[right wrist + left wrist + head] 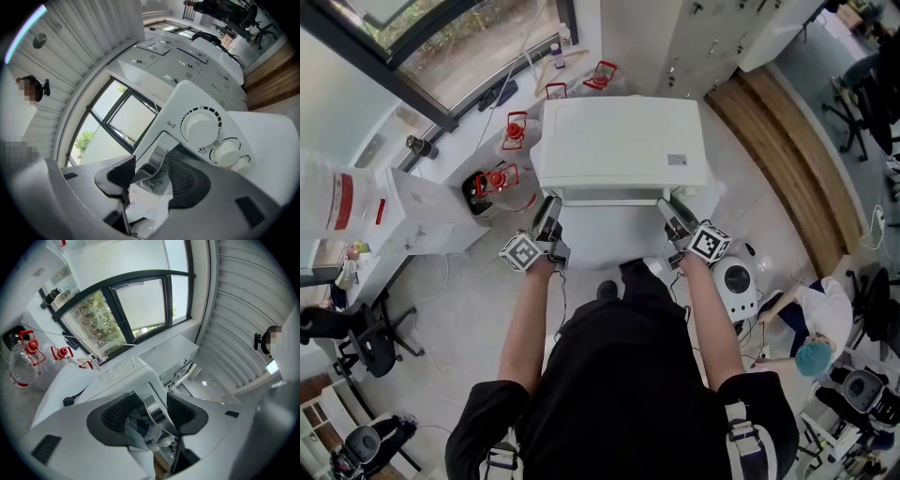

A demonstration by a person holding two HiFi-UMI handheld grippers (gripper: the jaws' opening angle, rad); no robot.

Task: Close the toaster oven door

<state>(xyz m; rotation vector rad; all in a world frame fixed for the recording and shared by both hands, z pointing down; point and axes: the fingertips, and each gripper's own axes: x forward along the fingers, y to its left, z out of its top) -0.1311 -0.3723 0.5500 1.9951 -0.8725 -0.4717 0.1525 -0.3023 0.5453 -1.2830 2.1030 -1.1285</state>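
Left tongs (152, 416) wide, astride the handle (156, 408) of the oven (619, 145). Right tongs (151, 171) also apart around it, near the dials (201, 125).

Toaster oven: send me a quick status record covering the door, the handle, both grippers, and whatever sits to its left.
oven: white toaster oven, front facing the person
door: glass door upright against the front, looks closed; whether it is fully shut can't be told
handle: metal bar along the door's top
left gripper: jaws apart around the handle's left end, not clamped
right gripper: jaws apart around the handle's right end, beside the knobs
left of oven: clear bottles with red tops
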